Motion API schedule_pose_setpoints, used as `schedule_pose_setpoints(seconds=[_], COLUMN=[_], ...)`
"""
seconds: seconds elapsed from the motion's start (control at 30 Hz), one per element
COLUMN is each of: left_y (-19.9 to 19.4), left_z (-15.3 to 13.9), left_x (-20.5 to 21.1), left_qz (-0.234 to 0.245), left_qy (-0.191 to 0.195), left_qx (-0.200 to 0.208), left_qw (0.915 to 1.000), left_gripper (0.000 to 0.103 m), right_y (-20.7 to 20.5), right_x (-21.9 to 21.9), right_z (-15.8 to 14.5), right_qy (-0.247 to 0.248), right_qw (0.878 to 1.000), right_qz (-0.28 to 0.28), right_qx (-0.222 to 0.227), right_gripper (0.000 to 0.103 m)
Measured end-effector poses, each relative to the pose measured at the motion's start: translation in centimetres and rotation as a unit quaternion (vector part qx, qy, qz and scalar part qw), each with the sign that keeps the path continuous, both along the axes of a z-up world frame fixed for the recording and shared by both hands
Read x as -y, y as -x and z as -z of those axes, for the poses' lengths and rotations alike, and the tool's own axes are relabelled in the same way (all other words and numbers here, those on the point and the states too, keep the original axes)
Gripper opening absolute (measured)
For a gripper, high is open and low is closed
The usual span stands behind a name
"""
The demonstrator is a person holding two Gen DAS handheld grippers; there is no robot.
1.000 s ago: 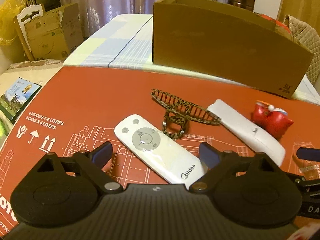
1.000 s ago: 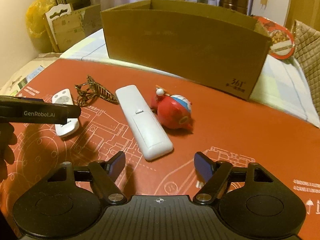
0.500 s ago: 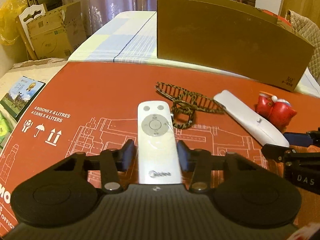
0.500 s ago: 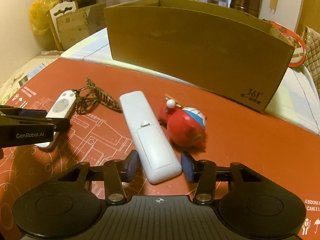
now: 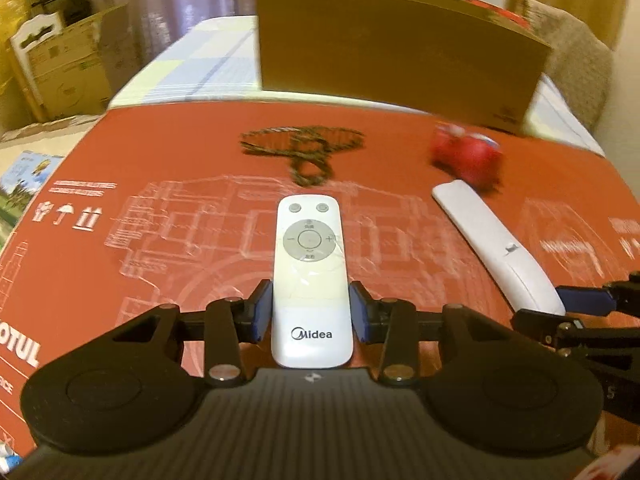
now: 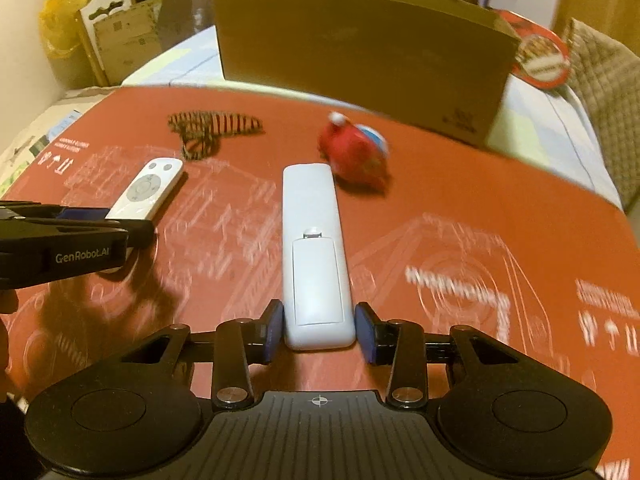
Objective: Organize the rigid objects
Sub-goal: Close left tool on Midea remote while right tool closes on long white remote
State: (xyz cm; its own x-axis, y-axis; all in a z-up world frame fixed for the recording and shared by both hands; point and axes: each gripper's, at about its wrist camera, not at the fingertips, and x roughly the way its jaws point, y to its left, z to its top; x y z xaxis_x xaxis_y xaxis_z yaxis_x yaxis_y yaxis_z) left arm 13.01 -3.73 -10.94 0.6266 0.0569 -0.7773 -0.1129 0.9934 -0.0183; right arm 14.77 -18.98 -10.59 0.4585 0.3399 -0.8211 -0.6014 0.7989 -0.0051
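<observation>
Left wrist view: your left gripper (image 5: 311, 318) has its blue pads pressed against both long sides of the Midea remote (image 5: 309, 276), near the logo end, buttons up. Holding it across the narrow width leaves the long body pointing forward, toward the cardboard box (image 5: 396, 46) — likely the drop target, judging from the task.

Right wrist view: your right gripper (image 6: 319, 330) is closed the same way on the long white remote (image 6: 314, 258), which lies battery-cover up, with the pads at its near end. Both grips sit at the tail, so the far ends may droop or swing; whether either remote has lifted off the red mat (image 6: 460, 216) cannot be told from these frames, which are motion-blurred.

Left on the mat:
- leopard hair claw (image 5: 304, 148), ahead of the small remote and apart from it
- red toy (image 6: 354, 152), just beyond the tip of the long remote, close but seemingly not touching

Room to move:
- The box stands past the far edge of the mat, its front wall tall. You would need to raise both remotes above that rim before going forward.
- The two grippers ride side by side, close together; the left one shows at the left edge of the right view. Keep them from crossing.
- The toy is the nearest thing a drooping tip could clip.
- The mat's right side is open.
</observation>
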Motion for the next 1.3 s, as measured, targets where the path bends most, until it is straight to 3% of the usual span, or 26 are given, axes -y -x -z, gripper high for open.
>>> schedule_pose_setpoints(seconds=[0.13, 0.43, 0.73, 0.83, 0.87, 1.3], left_y=[1.0, 0.4, -0.2, -0.3, -0.2, -0.5], left_z=[0.1, 0.3, 0.6, 0.6, 0.6, 0.7], left_x=[1.3, 1.2, 1.1, 1.2, 1.2, 1.3], left_qz=[0.04, 0.05, 0.05, 0.052, 0.052, 0.056], left_qy=[-0.016, -0.017, -0.014, -0.016, -0.017, -0.023], left_qx=[0.004, 0.019, 0.028, 0.031, 0.031, 0.029], left_qw=[0.9991, 0.9984, 0.9983, 0.9981, 0.998, 0.9978], left_gripper=[0.036, 0.037, 0.039, 0.04, 0.04, 0.04], right_y=[1.4, 0.6, 0.3, 0.4, 0.4, 0.9], right_x=[1.9, 1.1, 0.7, 0.7, 0.7, 0.7], right_z=[-0.2, 0.1, 0.4, 0.4, 0.3, -0.2], right_qy=[-0.006, -0.022, -0.028, -0.026, -0.027, -0.026], right_qw=[1.0, 1.0, 0.999, 0.999, 0.999, 0.999], right_qz=[0.014, -0.004, -0.02, -0.023, -0.022, -0.015], right_qx=[-0.005, 0.015, 0.026, 0.029, 0.028, 0.045], right_gripper=[0.036, 0.044, 0.044, 0.042, 0.035, 0.035])
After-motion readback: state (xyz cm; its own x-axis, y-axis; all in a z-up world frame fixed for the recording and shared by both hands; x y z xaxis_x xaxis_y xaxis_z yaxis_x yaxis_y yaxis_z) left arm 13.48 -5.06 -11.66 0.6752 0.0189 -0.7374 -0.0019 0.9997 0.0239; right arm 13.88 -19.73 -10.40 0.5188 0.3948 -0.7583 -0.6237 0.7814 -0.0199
